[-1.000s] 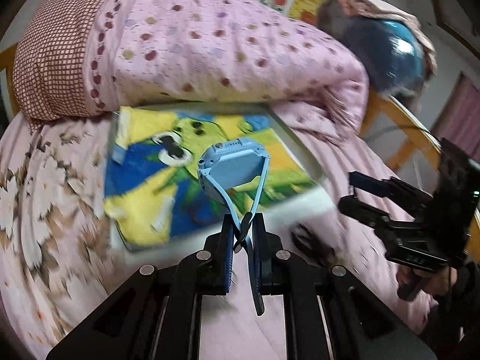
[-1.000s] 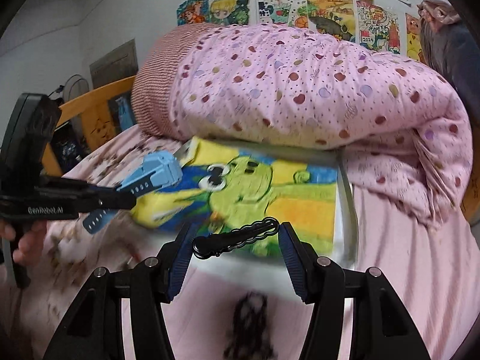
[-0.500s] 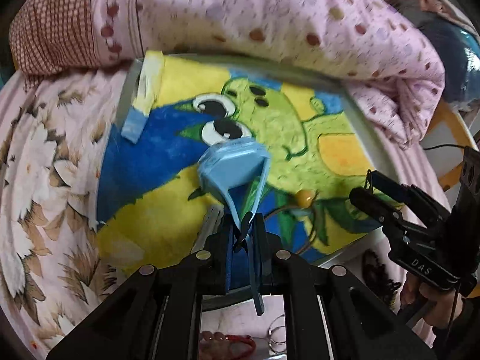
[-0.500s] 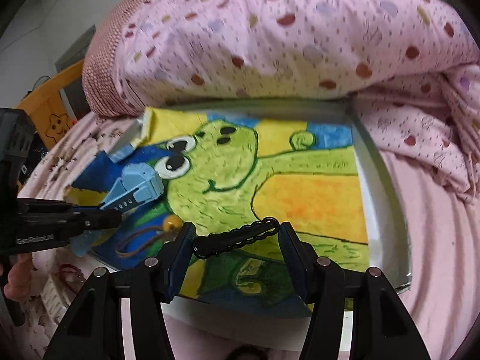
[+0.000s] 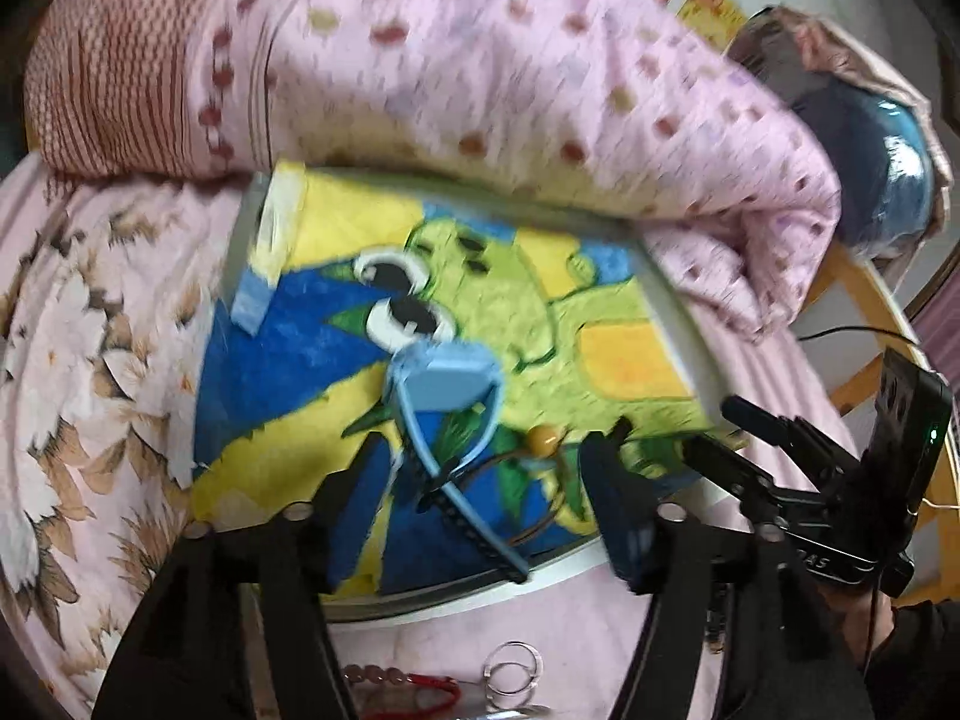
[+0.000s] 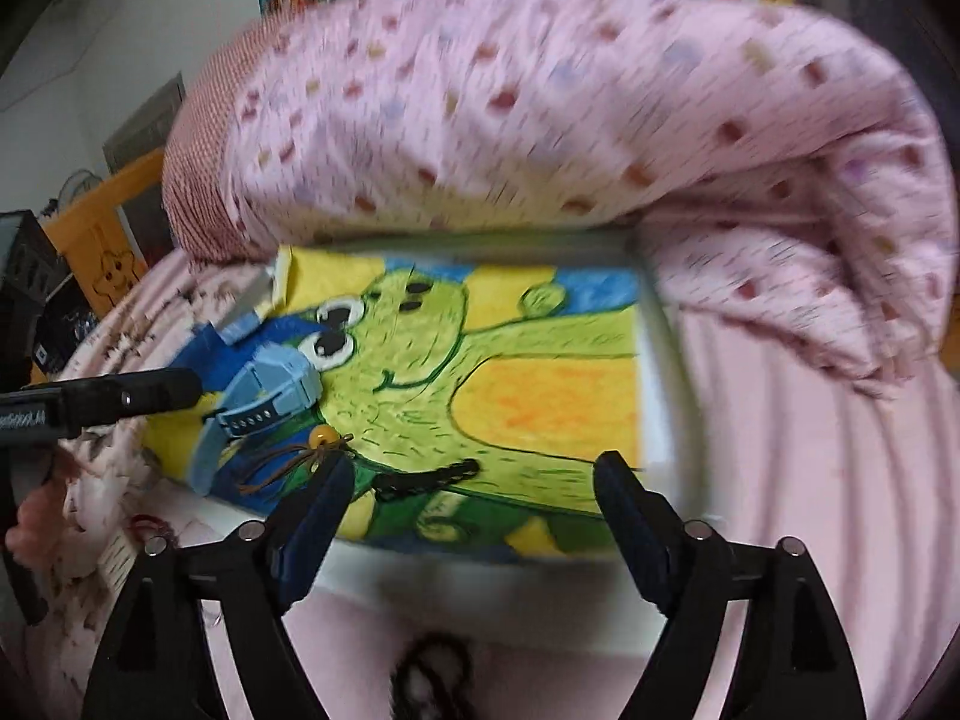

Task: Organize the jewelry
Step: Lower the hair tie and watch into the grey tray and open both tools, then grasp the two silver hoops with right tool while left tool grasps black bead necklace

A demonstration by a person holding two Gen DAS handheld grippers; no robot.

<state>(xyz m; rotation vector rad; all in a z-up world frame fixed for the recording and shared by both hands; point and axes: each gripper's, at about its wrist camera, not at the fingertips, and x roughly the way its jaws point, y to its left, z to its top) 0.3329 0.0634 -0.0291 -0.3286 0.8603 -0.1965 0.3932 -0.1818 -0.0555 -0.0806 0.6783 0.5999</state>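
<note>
A light blue watch (image 5: 444, 396) lies on the frog painting board (image 5: 312, 324), just ahead of my open left gripper (image 5: 474, 480). It also shows in the right wrist view (image 6: 270, 402). A brown cord with an amber bead (image 5: 543, 437) lies beside it, seen too in the right wrist view (image 6: 321, 435). A black beaded bracelet (image 6: 429, 480) lies on the board (image 6: 540, 396) between the open fingers of my right gripper (image 6: 474, 486). Both grippers are empty.
A pink spotted duvet (image 6: 540, 120) is heaped behind the board. On the sheet near me lie a red bead bracelet (image 5: 402, 681), clear rings (image 5: 510, 669) and a dark scrunchie (image 6: 429, 672). The right gripper shows at the right of the left wrist view (image 5: 780, 450).
Both grippers have opened. The left let go of the blue watch and the right let go of the black bracelet; both pieces now lie on the board.
</note>
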